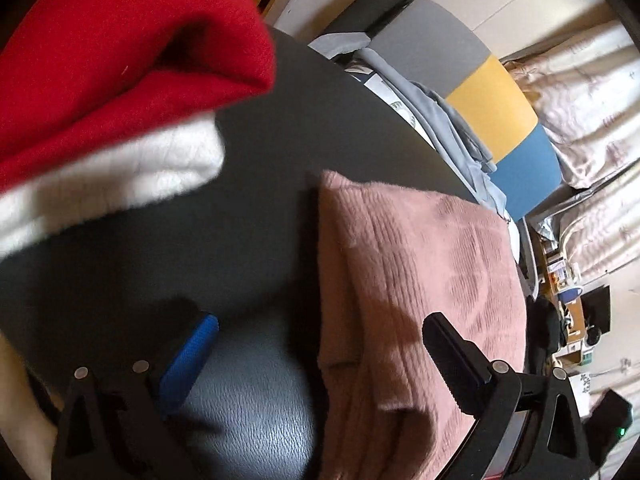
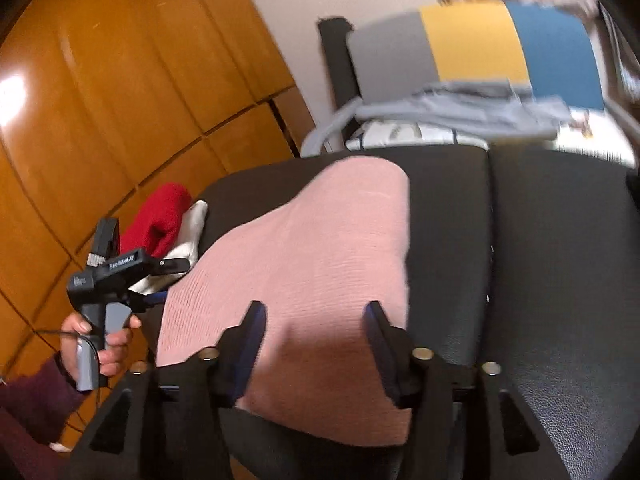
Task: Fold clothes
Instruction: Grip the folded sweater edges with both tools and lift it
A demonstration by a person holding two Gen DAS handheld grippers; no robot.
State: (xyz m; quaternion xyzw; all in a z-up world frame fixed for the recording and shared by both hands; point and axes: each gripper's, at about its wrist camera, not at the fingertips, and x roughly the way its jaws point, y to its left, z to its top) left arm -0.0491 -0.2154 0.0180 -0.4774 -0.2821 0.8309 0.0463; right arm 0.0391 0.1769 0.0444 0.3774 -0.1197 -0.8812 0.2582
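A folded pink knit garment lies flat on the black leather seat. My right gripper hovers over its near edge, open, its pads pressing on nothing. The left wrist view shows the same pink garment on the right, with the left gripper wide open over its left edge and the bare seat. A folded red garment rests on a white one at the upper left. In the right wrist view a hand holds the left gripper beside the red garment.
Orange wooden panels stand to the left. Behind the seat a grey, yellow and blue panel rises over a pile of grey-blue clothes. Pale bedding and a cluttered floor area lie to the right.
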